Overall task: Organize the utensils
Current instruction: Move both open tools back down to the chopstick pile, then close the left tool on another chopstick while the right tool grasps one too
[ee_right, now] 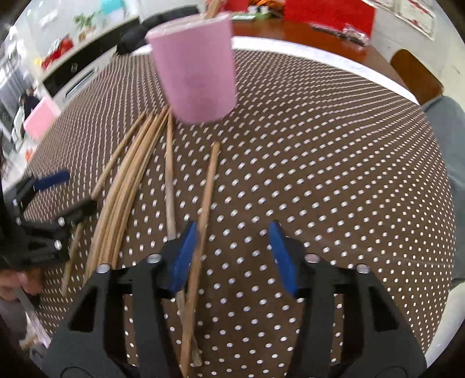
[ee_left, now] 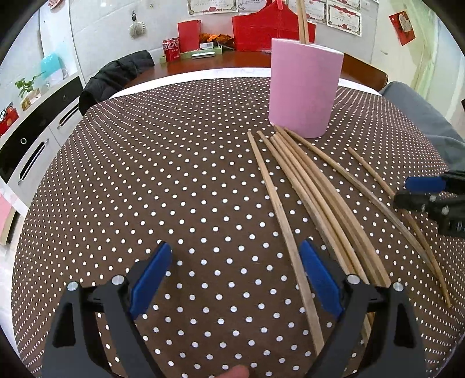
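Note:
Several wooden chopsticks [ee_left: 308,186] lie fanned on the brown polka-dot tablecloth [ee_left: 174,180], their far tips near a pink cylindrical holder [ee_left: 303,87] that holds two chopsticks upright. My left gripper [ee_left: 235,279] is open and empty low over the cloth; the leftmost chopstick [ee_left: 279,212] runs just inside its right finger. My right gripper [ee_right: 232,256] is open; one chopstick [ee_right: 203,209] lies along the inside of its left finger, not clamped. The holder [ee_right: 194,67] and the bundle [ee_right: 128,180] show in the right wrist view. The right gripper also shows in the left wrist view [ee_left: 430,194].
The tablecloth [ee_right: 319,162] covers a round table with a white rim. Beyond it stand a wooden table with red boxes [ee_left: 273,26], a chair with a black jacket [ee_left: 116,75] and a cabinet [ee_left: 35,136] at the left. A grey-clad leg [ee_left: 421,116] is at the right.

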`<state>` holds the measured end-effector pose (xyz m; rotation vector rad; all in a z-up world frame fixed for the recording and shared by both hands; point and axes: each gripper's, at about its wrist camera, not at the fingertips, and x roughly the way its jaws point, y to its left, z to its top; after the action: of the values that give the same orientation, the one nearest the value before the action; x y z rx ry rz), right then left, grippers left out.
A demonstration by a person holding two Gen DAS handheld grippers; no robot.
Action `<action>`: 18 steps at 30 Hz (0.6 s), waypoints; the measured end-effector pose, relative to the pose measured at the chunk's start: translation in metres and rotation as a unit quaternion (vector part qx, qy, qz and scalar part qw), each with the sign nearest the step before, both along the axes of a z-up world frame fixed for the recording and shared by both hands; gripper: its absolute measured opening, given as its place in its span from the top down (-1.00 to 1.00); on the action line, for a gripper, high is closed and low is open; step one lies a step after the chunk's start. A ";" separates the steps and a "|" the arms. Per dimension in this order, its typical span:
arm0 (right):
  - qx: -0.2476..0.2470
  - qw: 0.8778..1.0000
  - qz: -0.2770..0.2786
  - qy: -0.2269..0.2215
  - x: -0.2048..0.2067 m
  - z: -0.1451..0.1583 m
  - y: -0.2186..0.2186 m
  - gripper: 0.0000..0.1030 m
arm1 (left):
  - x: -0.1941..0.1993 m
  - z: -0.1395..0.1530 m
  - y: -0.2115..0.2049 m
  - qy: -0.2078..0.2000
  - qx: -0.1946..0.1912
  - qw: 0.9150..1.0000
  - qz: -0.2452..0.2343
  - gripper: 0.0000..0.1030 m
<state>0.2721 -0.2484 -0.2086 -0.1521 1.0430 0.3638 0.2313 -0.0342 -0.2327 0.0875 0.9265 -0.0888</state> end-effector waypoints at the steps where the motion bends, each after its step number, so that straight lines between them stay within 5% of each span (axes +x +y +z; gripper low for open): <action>1: -0.008 1.000 0.001 0.000 -0.001 -0.001 0.004 0.05 | 0.001 0.000 0.000 0.000 0.000 1.000 -0.001 -0.73; 7: -0.037 0.999 0.019 0.002 -0.009 -0.006 0.030 0.38 | 0.003 0.002 -0.004 0.004 0.017 1.000 -0.011 -0.73; 15: -0.042 0.999 0.016 0.005 -0.014 -0.002 0.031 0.47 | 0.017 0.005 -0.014 0.013 0.030 0.999 -0.033 -0.73; 18: -0.038 0.999 0.027 -0.001 -0.023 -0.002 0.034 0.77 | 0.020 0.006 -0.013 0.015 0.014 0.999 -0.046 -0.60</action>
<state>0.2490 -0.2145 -0.2111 -0.2485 1.0523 0.3735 0.2515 -0.0471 -0.2270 0.1551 0.9533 -0.1631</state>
